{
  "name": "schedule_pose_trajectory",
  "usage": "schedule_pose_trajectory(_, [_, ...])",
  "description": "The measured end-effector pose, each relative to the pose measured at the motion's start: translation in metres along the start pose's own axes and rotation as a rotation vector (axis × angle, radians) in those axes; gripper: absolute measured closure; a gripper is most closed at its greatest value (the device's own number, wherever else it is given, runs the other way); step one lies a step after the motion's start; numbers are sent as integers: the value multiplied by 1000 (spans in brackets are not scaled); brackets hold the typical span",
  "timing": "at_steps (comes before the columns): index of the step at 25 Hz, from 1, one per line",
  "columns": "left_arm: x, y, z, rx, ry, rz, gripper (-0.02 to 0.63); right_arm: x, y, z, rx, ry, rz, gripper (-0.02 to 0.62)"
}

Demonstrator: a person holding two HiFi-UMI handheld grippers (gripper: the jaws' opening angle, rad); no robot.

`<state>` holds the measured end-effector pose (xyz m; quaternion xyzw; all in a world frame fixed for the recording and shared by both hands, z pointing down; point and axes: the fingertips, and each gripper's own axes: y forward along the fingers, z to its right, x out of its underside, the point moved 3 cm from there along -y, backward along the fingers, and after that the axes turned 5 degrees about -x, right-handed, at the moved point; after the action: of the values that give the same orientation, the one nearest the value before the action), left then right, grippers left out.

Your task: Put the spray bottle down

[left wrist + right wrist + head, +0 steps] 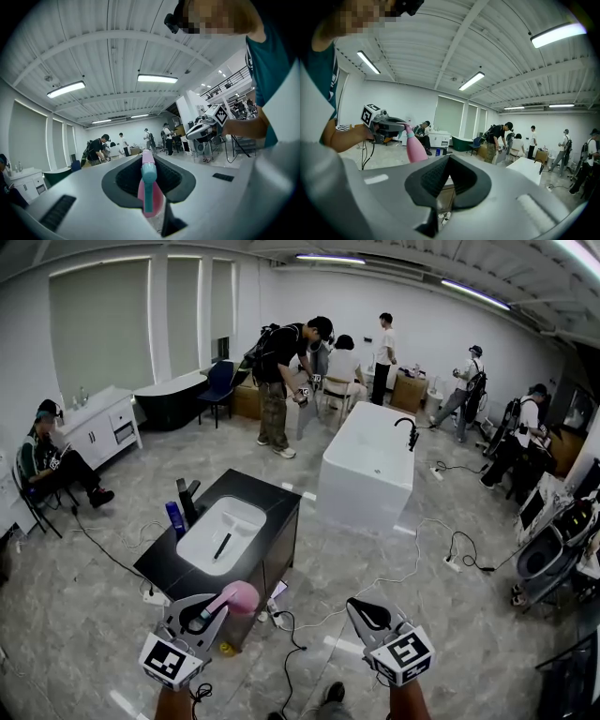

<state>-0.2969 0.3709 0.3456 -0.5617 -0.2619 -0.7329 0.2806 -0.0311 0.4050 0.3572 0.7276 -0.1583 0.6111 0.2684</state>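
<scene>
- Our left tool [221, 602] has its jaws closed on the pink bottle [241, 596], gripping it near the teal top.
- In the left gripper view the bottle [151, 199] fills the narrow gap between the jaws, with its teal part [149, 178] facing the camera.
- Our right tool [362, 607] has its jaws together with nothing between them; its own view shows the tips [449, 158] meeting.
- The two tools are held side by side and apart, low in the head view.
- From the right gripper view we see the bottle [415, 150] hanging in the air under the left tool [392, 125], its pink body slanting downward.
- It touches nothing else, and in the head view it sits over the near corner of the black desk [274, 512].
- The desk carries a white sink [208, 553], a black tap [189, 499] and a blue bottle [175, 517].
- Past the desk stands a white bathtub [370, 470], with several people further off.
</scene>
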Motion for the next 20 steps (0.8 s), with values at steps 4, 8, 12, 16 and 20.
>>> schedule_pose_trajectory(4, [1,13,-1,-14,-9,-12,543,2,15,15,-29,1,7,586])
schedule_pose_trajectory(8, [-2,32,0,-48,-8,-35,543,2,26,43,-67,8,19,586])
schedule_pose_trajectory(12, [-1,57,2,-93,-2,-73,543,9,37,75,-109,18,25,586])
schedule_pose_trajectory(16, [-5,89,7,-126,-4,-94,543,14,48,114,-148,23,35,586])
schedule_pose_trajectory(20, [-6,119,14,-162,-3,-108,543,21,57,153,-187,27,40,586])
